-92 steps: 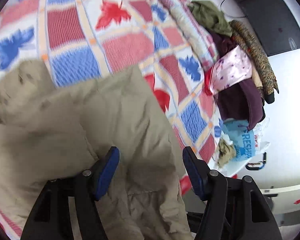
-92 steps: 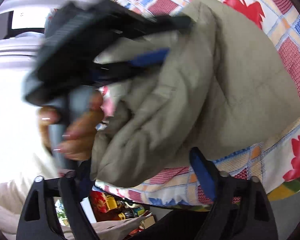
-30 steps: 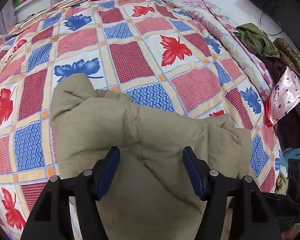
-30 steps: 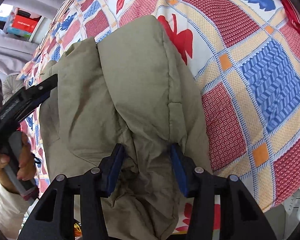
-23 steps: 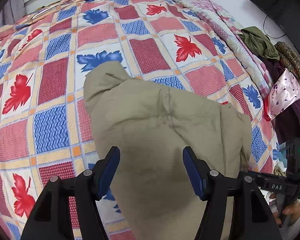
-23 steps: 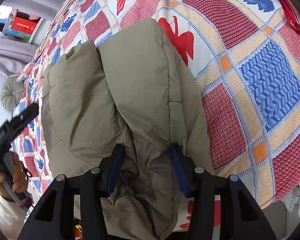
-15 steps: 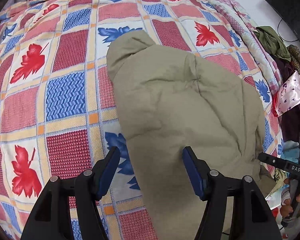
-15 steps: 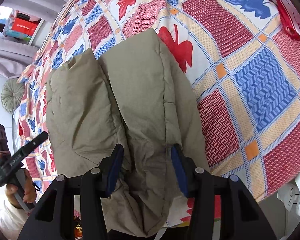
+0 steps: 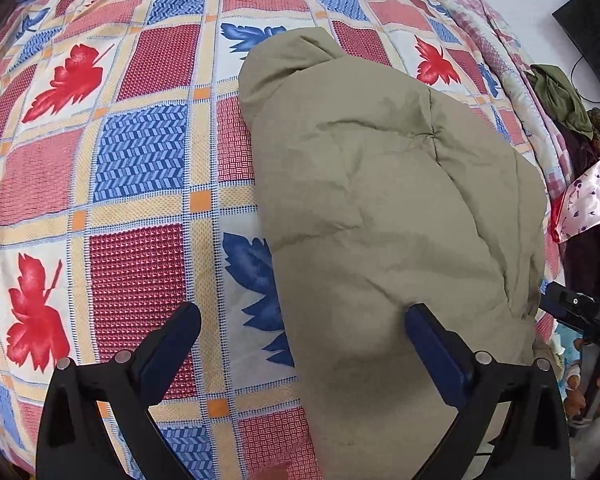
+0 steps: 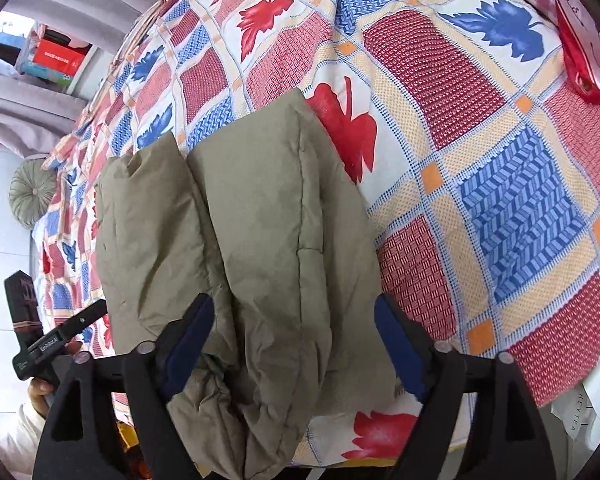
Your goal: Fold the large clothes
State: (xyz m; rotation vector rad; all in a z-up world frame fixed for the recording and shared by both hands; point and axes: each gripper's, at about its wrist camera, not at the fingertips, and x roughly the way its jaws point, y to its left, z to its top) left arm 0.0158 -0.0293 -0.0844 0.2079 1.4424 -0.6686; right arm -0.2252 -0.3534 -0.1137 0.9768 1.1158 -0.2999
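Observation:
A khaki padded jacket lies folded into a long bundle on the patchwork quilt. My left gripper hangs above the bundle's near left edge, its jaws opening wide and its pads off the cloth. In the right wrist view the jacket shows two side-by-side folds. My right gripper hovers over its near end with jaws opening; the cloth lies between the pads without being pressed. Each view catches the other gripper at its edge: the right one and the left one, each in a hand.
A heap of other clothes, with an olive garment and a pink satin piece, lies along the quilt's right side. A round cushion and a red box sit beyond the bed's far left. The bed edge runs just under both grippers.
Both grippers' jaws have spread wider. The right one has let go of the jacket fold. The left hand has slid left, so the jacket now sits toward the right of its view.

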